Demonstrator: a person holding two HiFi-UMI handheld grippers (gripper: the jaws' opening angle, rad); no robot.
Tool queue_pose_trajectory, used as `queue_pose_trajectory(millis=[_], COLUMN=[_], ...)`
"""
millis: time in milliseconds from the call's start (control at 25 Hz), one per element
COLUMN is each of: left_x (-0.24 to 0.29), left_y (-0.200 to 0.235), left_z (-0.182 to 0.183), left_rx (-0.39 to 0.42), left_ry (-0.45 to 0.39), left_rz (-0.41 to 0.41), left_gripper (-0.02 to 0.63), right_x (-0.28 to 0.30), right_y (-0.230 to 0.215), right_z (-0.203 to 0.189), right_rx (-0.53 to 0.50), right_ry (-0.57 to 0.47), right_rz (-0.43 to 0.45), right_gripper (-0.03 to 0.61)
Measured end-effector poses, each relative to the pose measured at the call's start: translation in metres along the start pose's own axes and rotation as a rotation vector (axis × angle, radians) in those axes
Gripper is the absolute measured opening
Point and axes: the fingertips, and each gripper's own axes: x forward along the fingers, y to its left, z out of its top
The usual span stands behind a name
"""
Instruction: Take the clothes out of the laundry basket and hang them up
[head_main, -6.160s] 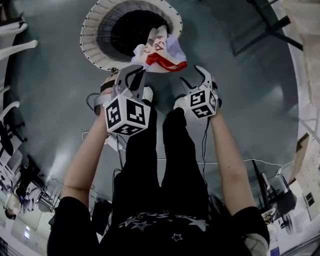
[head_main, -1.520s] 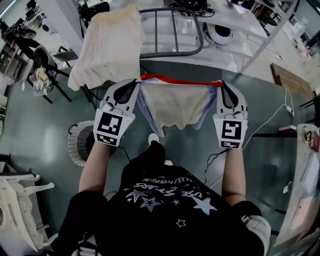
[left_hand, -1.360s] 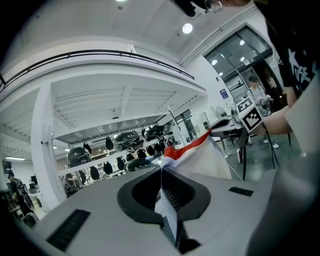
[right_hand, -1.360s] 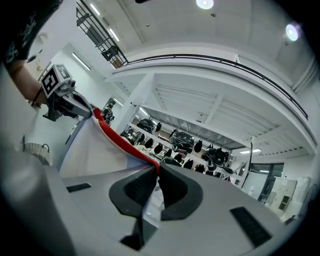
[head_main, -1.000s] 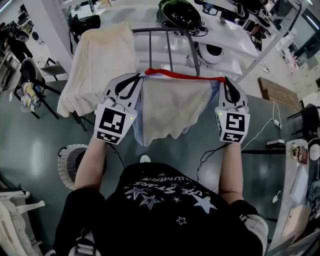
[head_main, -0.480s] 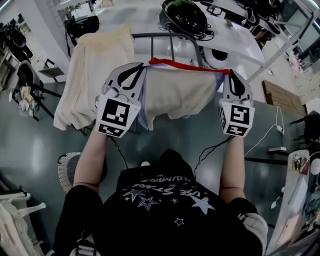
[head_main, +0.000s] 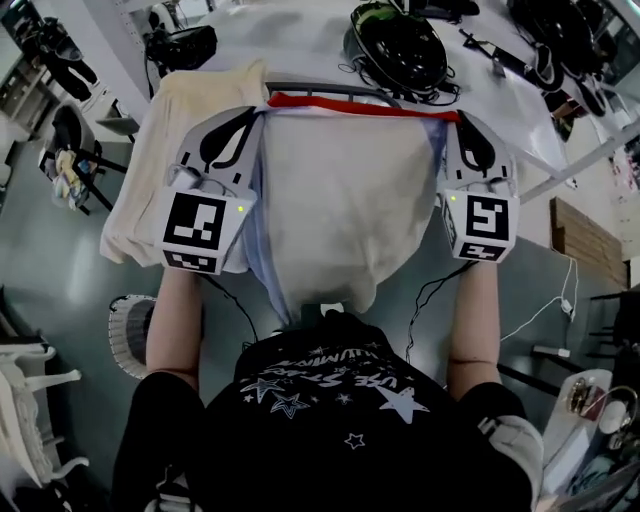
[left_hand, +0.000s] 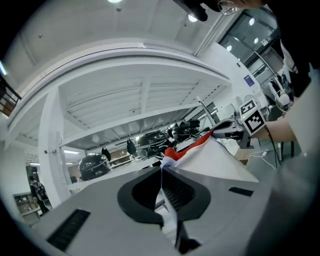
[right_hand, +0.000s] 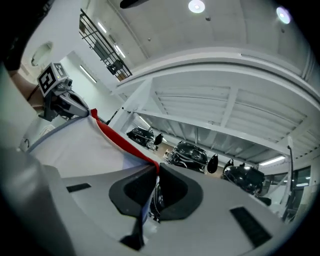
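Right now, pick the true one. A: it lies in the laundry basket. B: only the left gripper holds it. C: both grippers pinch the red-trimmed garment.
C: the left gripper and right gripper each clamp a top corner of the red-trimmed garment, stretched between them.

The garment (head_main: 340, 200) hides nearly all the rack (head_main: 320, 88) behind it; left of it, a forearm (head_main: 175, 320) covers half the basket (head_main: 125, 335).

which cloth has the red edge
The cloth stretched between the left claw and the right claw: a red band runs along its top edge. The cream cloth draped at the left has none.
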Motion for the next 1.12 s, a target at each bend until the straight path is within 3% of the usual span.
queue_pose_trajectory(millis=[200,560,760,960,1120], left_x=[0.046,0.116,0.159,0.196,0.219], left_y=[0.031,0.075,0.095,0.107,0.104], left_z=[-0.004,-0.039,-0.064,-0.103,-0.142], left_rx=[0.039,0.027,0.011,0.013,0.017], left_ry=[0.061,0.201,0.251,0.335,0.425], left_rz=[0.090,0.127,0.136,0.125,0.085], left_gripper=[0.025,0.025,0.025,0.025,0.025], right_x=[0.051,0.130,0.183,0.236,0.260], right_y=[-0.009,-0.008,-0.009,0.000,0.013], right_z=[-0.003,-0.017,-0.037,-0.075,-0.105], right_rx=[-0.009,-0.024,-0.003,0.037,-0.001], right_ry=[-0.050,-0.046,-0.009,0.093,0.175], right_rz=[0.103,0.230,0.269,0.346,0.405], right_gripper=[0.025,0.026,0.025,0.025,0.026])
